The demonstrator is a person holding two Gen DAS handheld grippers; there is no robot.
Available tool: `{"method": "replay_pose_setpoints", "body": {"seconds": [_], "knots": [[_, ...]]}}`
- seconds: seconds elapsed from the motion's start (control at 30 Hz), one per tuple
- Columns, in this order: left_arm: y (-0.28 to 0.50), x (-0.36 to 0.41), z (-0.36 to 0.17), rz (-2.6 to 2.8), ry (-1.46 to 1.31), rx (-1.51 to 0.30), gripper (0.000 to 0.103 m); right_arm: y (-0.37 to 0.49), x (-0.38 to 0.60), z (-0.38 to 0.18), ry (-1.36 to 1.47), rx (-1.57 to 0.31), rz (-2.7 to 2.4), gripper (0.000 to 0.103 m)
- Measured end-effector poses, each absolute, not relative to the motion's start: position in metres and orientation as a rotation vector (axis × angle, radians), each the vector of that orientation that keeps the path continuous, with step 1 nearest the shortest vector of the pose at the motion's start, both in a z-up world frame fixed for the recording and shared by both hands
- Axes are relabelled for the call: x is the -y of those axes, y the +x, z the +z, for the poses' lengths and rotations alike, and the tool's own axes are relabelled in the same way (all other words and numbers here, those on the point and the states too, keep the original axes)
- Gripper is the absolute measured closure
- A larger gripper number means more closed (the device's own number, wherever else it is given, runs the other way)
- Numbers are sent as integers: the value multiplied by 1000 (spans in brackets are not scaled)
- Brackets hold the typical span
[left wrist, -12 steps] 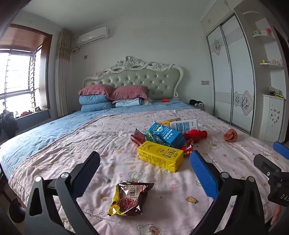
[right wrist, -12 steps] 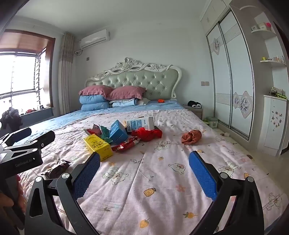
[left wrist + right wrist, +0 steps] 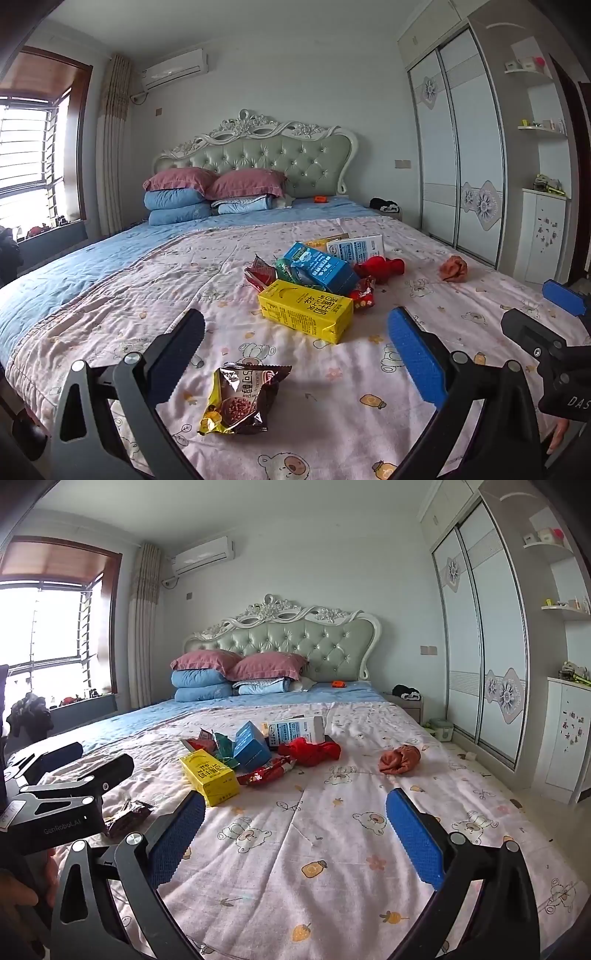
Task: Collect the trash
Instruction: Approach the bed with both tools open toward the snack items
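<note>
Quilt [image 3: 155, 295]: pink, printed with bears and fruit. Sheet [image 3: 74, 266]: blue. Carton [image 3: 306, 310]: yellow, black lettering. Box [image 3: 321, 267]: blue. Wrapper [image 3: 240, 398]: brown and gold. Pillows [image 3: 214, 181]: mauve above blue. Headboard [image 3: 258, 158]: pale green, tufted, white frame. Hand-held gripper pads [image 3: 415, 356]: blue.

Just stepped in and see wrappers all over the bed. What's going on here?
A person is holding a hand-held gripper in each hand over the bed, about to collect trash. Both the left hand-held gripper and the right hand-held gripper are open and empty. The brown snack wrapper lies nearest; the yellow carton and other litter sit untouched.
</note>
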State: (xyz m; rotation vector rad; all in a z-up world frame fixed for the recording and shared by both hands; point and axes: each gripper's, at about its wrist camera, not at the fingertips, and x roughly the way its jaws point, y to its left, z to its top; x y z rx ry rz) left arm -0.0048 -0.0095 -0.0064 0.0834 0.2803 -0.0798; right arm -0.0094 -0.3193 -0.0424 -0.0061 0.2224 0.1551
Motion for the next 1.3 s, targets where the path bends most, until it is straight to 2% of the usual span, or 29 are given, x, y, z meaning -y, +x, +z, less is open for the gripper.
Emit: {"method": "replay_pose_setpoints", "body": {"seconds": [1.3], "knots": [[1, -5, -13, -95, 44, -335, 4, -2, 323, -45, 22, -257, 198, 8]]}}
